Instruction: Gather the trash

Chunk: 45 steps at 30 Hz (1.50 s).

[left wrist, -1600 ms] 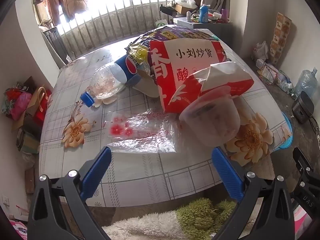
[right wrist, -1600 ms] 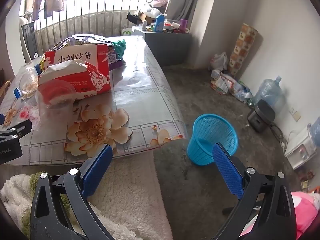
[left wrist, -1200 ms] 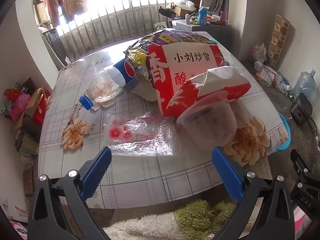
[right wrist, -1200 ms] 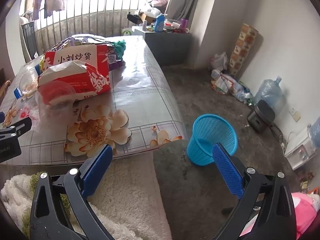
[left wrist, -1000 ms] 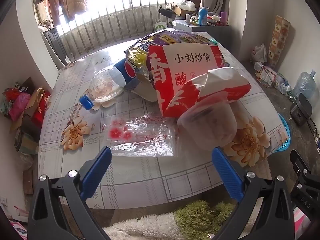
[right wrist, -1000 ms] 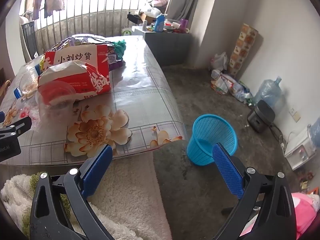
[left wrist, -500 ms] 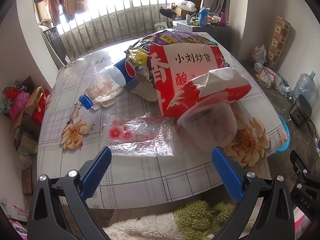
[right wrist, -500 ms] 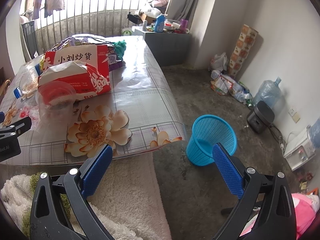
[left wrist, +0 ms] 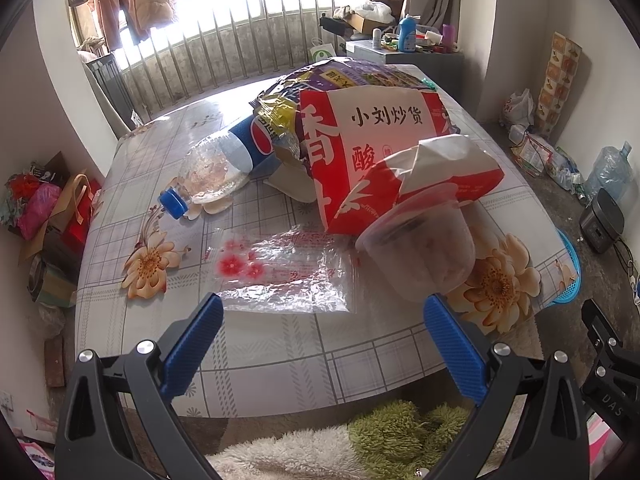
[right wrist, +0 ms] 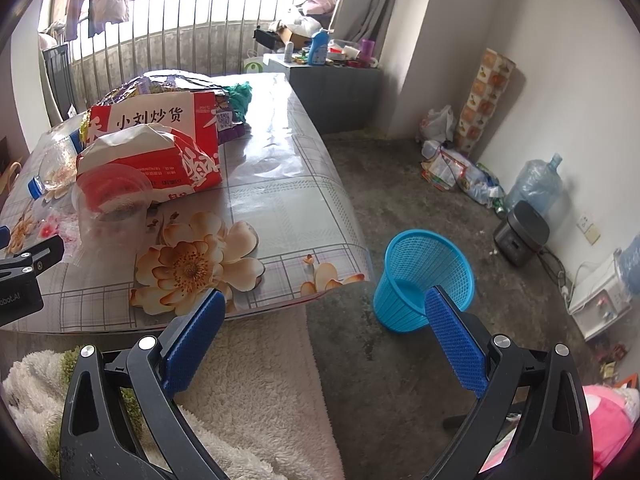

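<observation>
A: Which gripper is nearer the trash?
B: The left gripper (left wrist: 318,322). Its jaws are spread and empty, and the flat plastic wrapper (left wrist: 280,276) lies just ahead of it on the surface (left wrist: 280,364), with the plastic cup (left wrist: 420,248) ahead to its right.
A: And the right gripper (right wrist: 320,316)?
B: Also spread, holding nothing. It faces the blue basket (right wrist: 424,280) on the floor, off the surface's corner.

On the table (left wrist: 280,352) a flat plastic bag (left wrist: 286,276) lies nearest the front edge, a cup (left wrist: 424,252) to its right. Behind them sits a paper bag (left wrist: 384,152), a bottle (left wrist: 224,164) at its left. A basket (right wrist: 424,280) stands on the floor beside the table.
</observation>
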{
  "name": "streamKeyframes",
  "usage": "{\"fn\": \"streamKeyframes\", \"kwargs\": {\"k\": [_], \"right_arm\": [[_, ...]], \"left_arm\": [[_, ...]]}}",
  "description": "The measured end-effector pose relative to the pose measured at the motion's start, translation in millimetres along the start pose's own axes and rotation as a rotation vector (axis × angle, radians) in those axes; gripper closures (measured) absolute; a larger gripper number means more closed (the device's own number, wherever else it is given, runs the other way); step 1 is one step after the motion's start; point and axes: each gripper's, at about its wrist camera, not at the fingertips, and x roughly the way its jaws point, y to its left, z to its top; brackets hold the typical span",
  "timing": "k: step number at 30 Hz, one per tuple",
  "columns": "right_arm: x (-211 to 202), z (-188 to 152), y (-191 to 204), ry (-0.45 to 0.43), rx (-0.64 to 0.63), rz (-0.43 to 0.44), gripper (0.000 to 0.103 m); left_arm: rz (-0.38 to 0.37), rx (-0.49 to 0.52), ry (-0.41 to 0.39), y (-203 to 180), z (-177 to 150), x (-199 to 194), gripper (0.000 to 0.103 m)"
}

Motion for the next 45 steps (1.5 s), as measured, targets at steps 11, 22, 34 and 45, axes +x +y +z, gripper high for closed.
{"fn": "streamKeyframes", "kwargs": {"k": [11,22,34,45], "right_arm": [[4.1,0.0,1.5,-0.013,0.001,0.001,0.008],[4.8,0.3,1.1,-0.022,-0.001,0.005,0.008],[8.8,1.2,6.5,-0.022,-0.002,0.009,0.008],[10.1,2.2,12.9,-0.02,-0.008,0.011,0.008]], "left_arm": [[0.001,-0.001,0.0,0.3,-0.3,0.1,0.004],[0.001,0.0,0.001,0.2,-0.4,0.2,0.004],[0.002,-0.002,0.002,2.9,-2.4,0.6,0.004],[-0.001,-0.007,0.004,7.3,-5.3,1.6,0.004]]}}
